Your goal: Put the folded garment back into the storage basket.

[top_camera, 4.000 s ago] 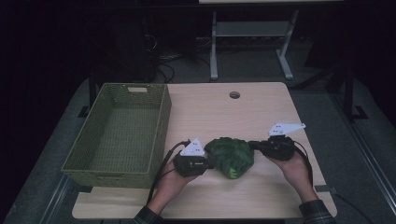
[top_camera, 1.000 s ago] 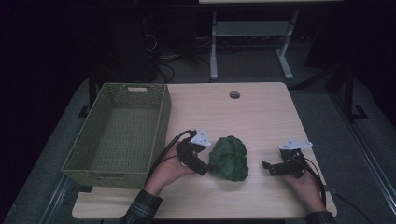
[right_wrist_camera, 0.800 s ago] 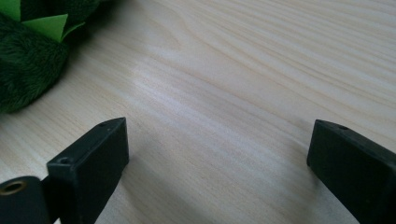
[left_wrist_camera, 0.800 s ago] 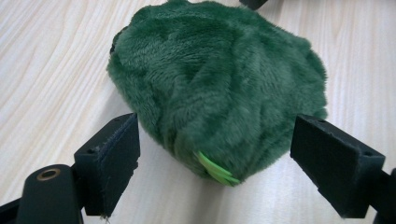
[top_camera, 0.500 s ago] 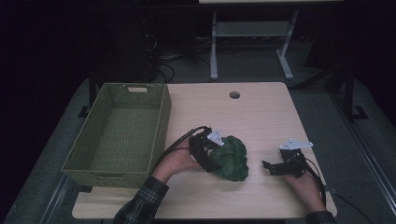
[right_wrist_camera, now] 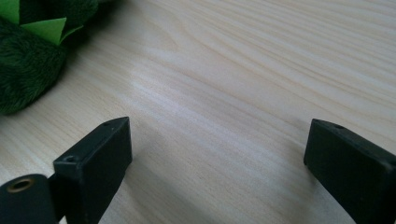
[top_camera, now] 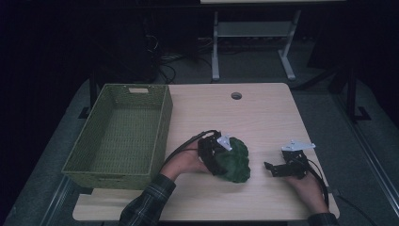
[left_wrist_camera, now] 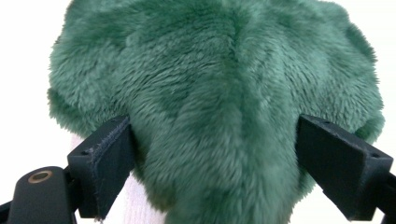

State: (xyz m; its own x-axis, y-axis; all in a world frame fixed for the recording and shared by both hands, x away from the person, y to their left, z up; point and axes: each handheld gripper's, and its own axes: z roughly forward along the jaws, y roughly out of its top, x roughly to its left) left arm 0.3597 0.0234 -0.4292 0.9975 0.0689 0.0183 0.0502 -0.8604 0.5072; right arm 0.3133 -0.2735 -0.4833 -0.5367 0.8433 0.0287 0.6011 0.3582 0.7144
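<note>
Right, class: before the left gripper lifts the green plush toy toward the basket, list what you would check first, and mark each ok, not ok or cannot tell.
1. Green plush toy sits between the left gripper jaws: ok.
2. Jaws closed firmly on the plush: not ok; they stand wide, only flanking the fur.
3. Right gripper off the toy: ok; it rests apart on the table, jaws open.
4. Basket has room: ok; nothing lies inside.
5. Path from toy to basket free: ok; bare table between them.
6. Cable clear of the toy: cannot tell.
</note>
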